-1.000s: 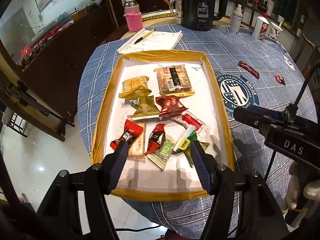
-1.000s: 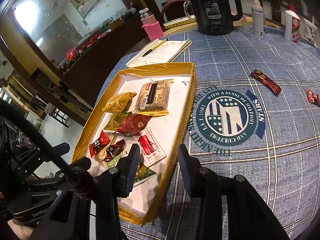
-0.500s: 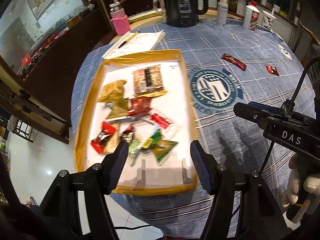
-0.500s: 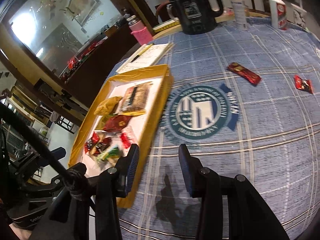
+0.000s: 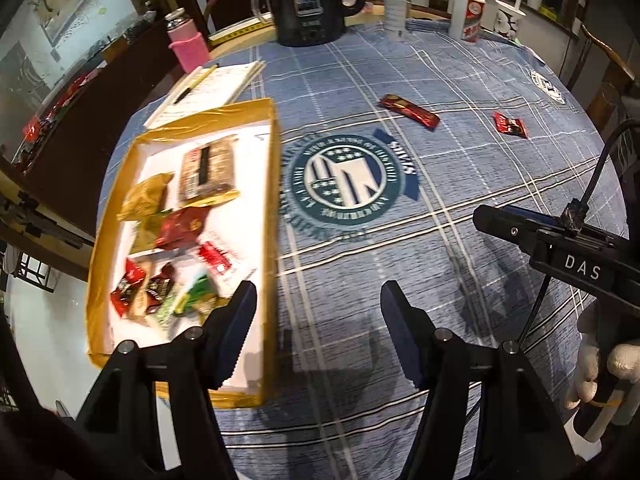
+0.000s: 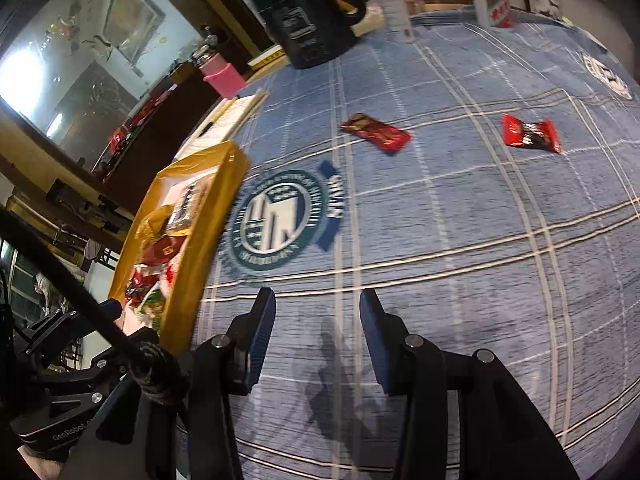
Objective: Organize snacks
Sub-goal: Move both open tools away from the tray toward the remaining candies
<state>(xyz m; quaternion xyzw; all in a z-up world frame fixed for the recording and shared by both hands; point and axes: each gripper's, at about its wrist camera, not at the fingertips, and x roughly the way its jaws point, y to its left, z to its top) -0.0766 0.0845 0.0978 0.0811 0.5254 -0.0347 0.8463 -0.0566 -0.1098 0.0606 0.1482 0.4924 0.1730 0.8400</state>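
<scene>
A yellow-rimmed white tray [image 5: 273, 184] [image 6: 208, 232] at the table's left holds several wrapped snacks. Two snacks lie loose on the blue cloth: a long dark red bar [image 5: 409, 111] [image 6: 376, 133] and a small red packet [image 5: 509, 125] [image 6: 530, 135] to its right. My left gripper [image 5: 318, 308] is open and empty, above the cloth beside the tray's right rim. My right gripper [image 6: 317, 312] is open and empty, over the cloth, well short of the loose snacks. It also shows at the right of the left wrist view [image 5: 560, 248].
A black kettle [image 5: 310, 0], a pink bottle [image 5: 188, 42], a notepad with a pen [image 5: 208, 88], a spray bottle [image 5: 394, 4] and a white and red bottle [image 5: 468, 12] stand along the far edge. A round emblem [image 5: 348, 180] marks the cloth.
Both grippers have swung right, away from the tray and toward the middle of the table. The two loose red snacks now sit nearer the centre of both views. Both grippers stay open.
</scene>
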